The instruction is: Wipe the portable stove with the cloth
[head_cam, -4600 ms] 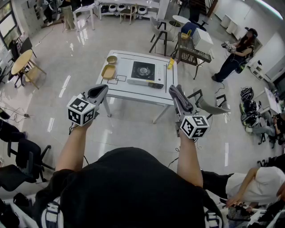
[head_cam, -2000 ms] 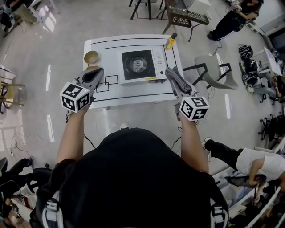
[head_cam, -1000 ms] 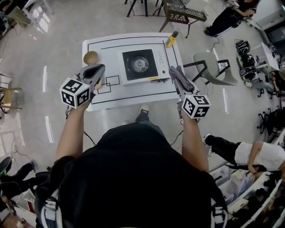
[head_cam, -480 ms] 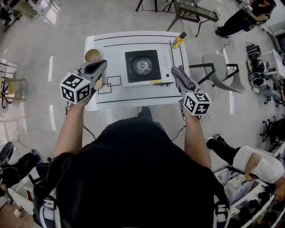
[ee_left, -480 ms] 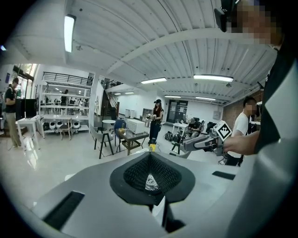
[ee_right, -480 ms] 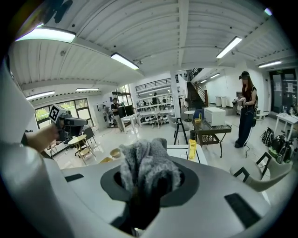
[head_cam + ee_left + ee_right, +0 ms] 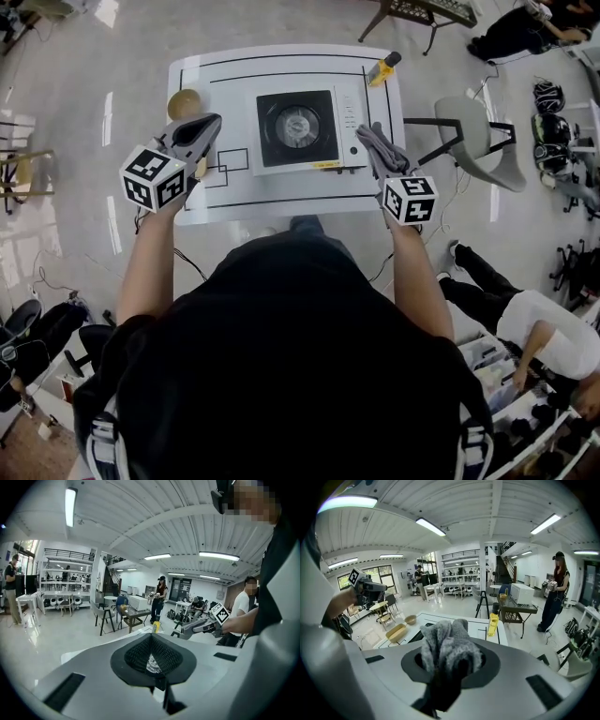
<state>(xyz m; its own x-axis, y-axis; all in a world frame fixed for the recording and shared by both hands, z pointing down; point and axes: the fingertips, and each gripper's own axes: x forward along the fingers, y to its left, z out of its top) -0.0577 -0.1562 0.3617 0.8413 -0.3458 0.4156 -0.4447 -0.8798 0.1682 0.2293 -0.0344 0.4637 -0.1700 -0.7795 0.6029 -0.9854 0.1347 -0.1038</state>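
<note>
Head view: between the two grippers sits the square, black-topped white portable stove [image 7: 298,127] on a white rectangular table [image 7: 281,192]. The left gripper [image 7: 208,122] is pressed together on nothing, with a round tan bowl [image 7: 184,101] just beyond it. The right gripper [image 7: 373,145] clamps a bunched, fuzzy grey cloth [image 7: 449,644]; a yellow bottle [image 7: 382,68] stands beyond.

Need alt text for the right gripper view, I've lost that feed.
The right gripper is shut on a bunched grey cloth, in front of a white table. On the table are a yellow bottle, a tan tray and a small bowl; the left gripper shows at far left.
</note>
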